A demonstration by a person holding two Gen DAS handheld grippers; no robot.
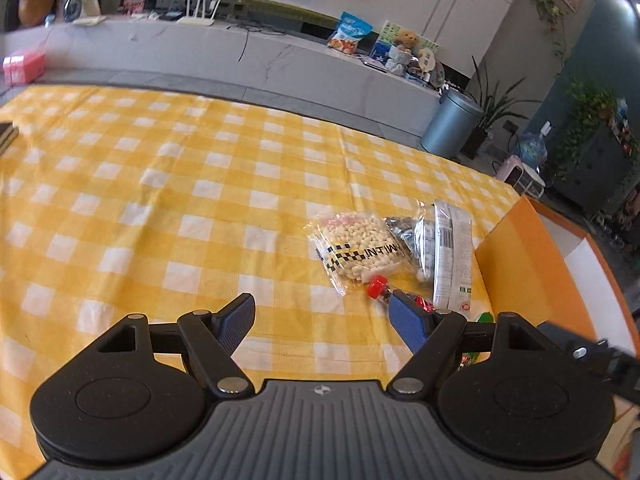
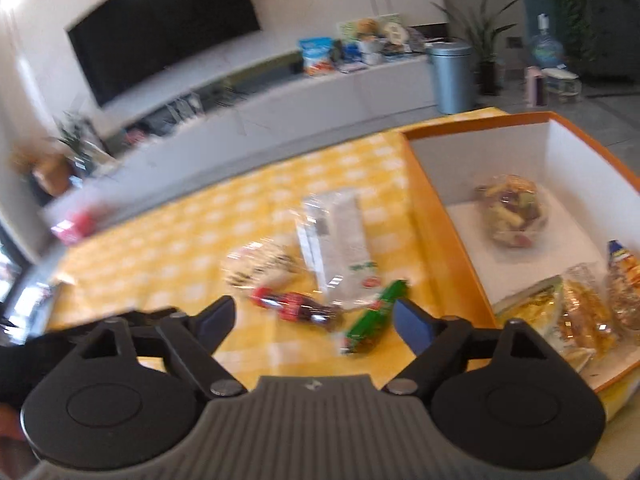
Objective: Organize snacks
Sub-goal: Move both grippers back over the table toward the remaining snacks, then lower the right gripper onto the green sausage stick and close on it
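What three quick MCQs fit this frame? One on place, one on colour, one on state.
1. Where does the small cola bottle lie?
A. in the orange box
B. on the checked cloth
C. between the right gripper's pads

2. What colour is the bottle's cap?
A. red
B. blue
C. white

3. How does the left gripper stand?
A. shut on a bag
B. shut, holding nothing
C. open, holding nothing

Key: 1 B, it lies on the checked cloth, outside the orange box. 2 A, the cap shows red in the left wrist view. 3 C, the pads stand apart with only cloth between them.
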